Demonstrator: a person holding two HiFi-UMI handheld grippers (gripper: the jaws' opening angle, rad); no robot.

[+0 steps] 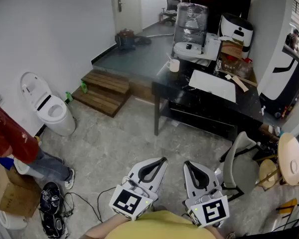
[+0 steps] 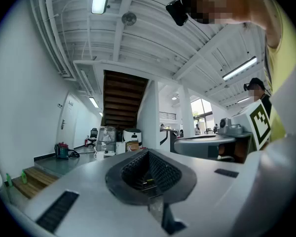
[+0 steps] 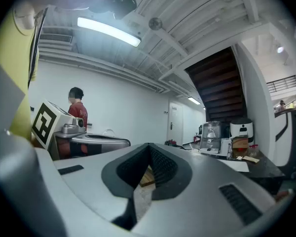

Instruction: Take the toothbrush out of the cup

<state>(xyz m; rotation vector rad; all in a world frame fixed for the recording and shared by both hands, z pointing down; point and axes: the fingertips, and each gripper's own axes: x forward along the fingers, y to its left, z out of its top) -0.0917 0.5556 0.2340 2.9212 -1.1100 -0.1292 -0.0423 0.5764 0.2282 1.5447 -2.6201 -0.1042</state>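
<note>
Head view: the left gripper [image 1: 159,163] and right gripper [image 1: 189,167] are held side by side at 6 o'clock, close against the person's yellow shirt, well apart from the work area. The black table [image 1: 209,109] stands at 1 o'clock. The cup [image 1: 174,65] sits on the table's far left corner, at 12 o'clock from the grippers. A thin handle [image 1: 169,59] stands out of the cup, leaning towards 11 o'clock (too small to identify further). A white sheet [image 1: 213,85] lies on the table at 3 o'clock from the cup. A toilet [image 1: 50,108] stands at 10 o'clock and wooden steps [image 1: 104,91] at 11 o'clock. A person in a red top [image 1: 7,133] is at 9 o'clock.

Left gripper view: the left gripper [image 2: 148,153] has its jaws pressed together, with nothing between them. The cup [image 2: 98,155] shows far off at 10 o'clock from the tips.

Right gripper view: the right gripper [image 3: 149,145] also has its jaws pressed together and holds nothing. The table [image 3: 246,163] lies at 3 o'clock.
</note>
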